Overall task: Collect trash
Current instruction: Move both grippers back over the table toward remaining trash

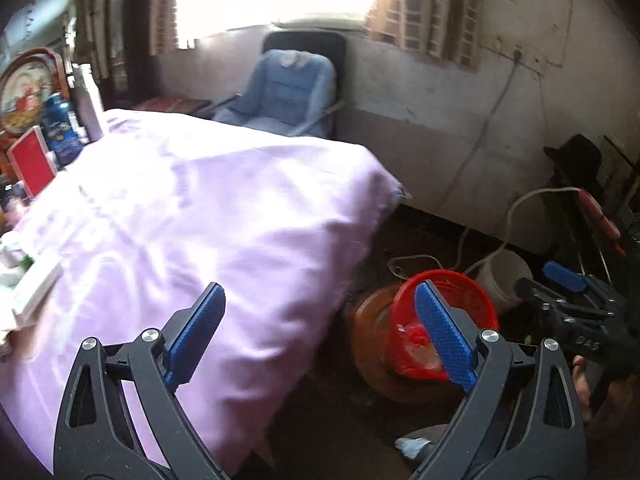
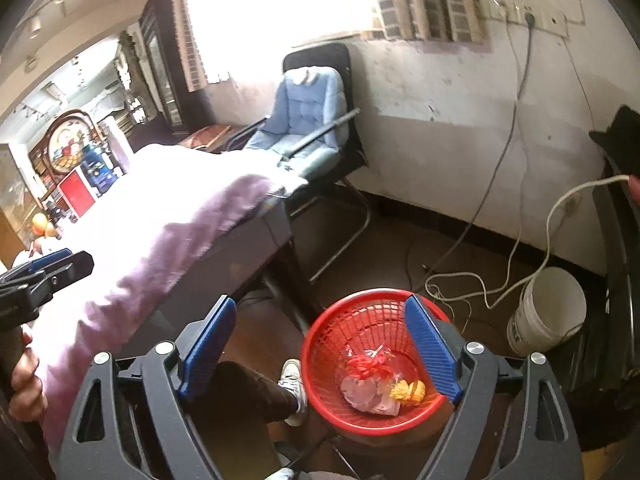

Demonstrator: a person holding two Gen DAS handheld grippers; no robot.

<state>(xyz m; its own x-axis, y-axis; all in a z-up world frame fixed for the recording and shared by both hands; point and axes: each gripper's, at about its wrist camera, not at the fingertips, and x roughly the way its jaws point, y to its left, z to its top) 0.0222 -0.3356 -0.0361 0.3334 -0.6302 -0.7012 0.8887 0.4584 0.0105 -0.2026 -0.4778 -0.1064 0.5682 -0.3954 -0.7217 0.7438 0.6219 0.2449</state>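
A red mesh trash basket point(image 2: 372, 360) stands on the floor right of the table; inside lie red, white and yellow scraps of trash point(image 2: 376, 384). My right gripper point(image 2: 320, 340) is open and empty, hovering above the basket with its right finger over the rim. My left gripper point(image 1: 320, 332) is open and empty over the table's front right corner, with the basket point(image 1: 444, 332) below its right finger. The right gripper also shows at the right edge of the left wrist view point(image 1: 568, 292). White papers point(image 1: 28, 276) lie at the table's left edge.
A table under a lilac cloth point(image 1: 192, 216) fills the left. A blue padded chair point(image 2: 304, 120) stands behind it by the wall. A white bucket point(image 2: 548, 312) and loose cables point(image 2: 496, 272) lie on the floor right of the basket. Clutter point(image 1: 44, 128) stands at the far left.
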